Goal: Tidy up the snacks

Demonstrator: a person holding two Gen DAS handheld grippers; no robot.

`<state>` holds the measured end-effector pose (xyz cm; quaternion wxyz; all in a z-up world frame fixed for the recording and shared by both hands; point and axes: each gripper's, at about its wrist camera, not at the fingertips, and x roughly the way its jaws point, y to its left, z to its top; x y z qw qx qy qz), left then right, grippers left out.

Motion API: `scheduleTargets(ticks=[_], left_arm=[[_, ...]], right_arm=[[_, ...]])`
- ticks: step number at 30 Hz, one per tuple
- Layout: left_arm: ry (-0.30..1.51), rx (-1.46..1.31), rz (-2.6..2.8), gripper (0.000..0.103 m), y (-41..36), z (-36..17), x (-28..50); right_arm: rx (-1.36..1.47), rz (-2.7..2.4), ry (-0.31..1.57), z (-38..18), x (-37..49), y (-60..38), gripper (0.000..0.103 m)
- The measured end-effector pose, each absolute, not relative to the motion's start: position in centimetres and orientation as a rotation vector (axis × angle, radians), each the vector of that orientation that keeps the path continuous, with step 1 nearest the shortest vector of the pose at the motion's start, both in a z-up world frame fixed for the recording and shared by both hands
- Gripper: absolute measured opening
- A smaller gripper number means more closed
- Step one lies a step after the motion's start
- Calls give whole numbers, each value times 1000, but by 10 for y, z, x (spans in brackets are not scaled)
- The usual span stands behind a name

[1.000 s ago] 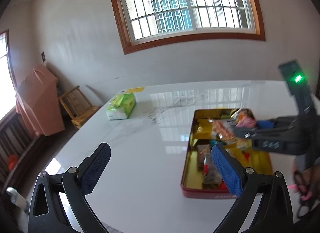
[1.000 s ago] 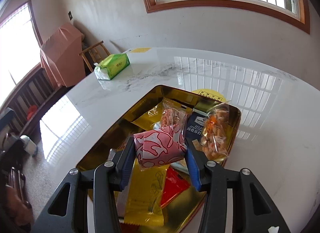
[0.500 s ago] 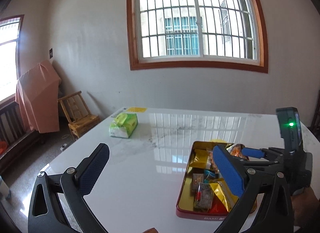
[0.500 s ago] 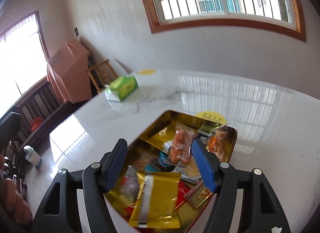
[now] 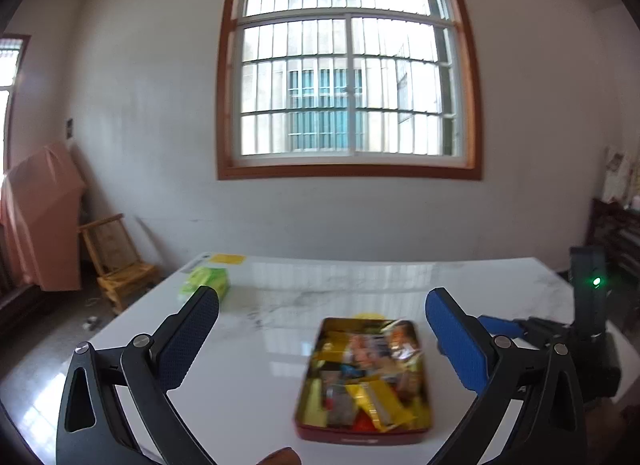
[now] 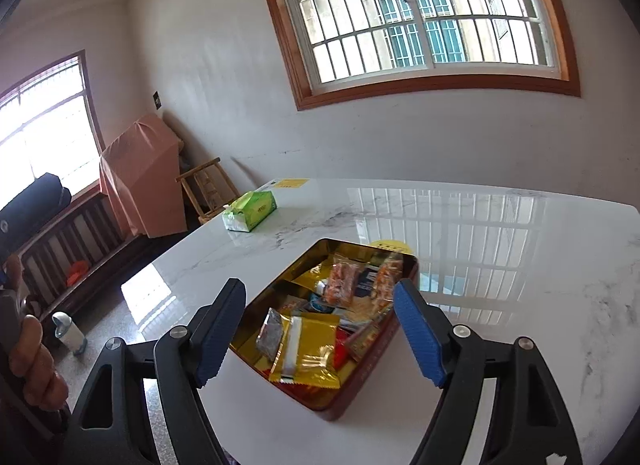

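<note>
Nearest, right gripper (image 6: pixel 320 329) opening with nothing between its pads and left gripper (image 5: pixel 324 341) spread wide and empty, both above the snack-filled tin (image 6: pixel 362 381) on the marble table (image 6: pixel 500 265), tissue pack (image 6: pixel 250 211) beyond.

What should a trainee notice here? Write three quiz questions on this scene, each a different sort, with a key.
1. True or false: the right gripper holds a snack between its jaws.
2. Which lies on the table outside the tin? A) green tissue pack B) a cup C) scissors
3. Fill in: the snack nearest the right gripper in the tin is a ____ packet.

Key: 1. False; its jaws are opening with nothing between them. 2. A. 3. Gold.
</note>
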<state>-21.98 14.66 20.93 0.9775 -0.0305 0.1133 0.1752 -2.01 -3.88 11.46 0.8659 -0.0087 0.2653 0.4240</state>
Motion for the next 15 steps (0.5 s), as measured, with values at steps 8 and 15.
scheduleTargets(ticks=[8,15], left_arm=[[264,-135,211,103,128,220,-221],[356,-93,236,103,111,214,-203]], right_arm=[[10,813,551,108,-23,-95,76],[43,678,582,92,-3,-158,78]])
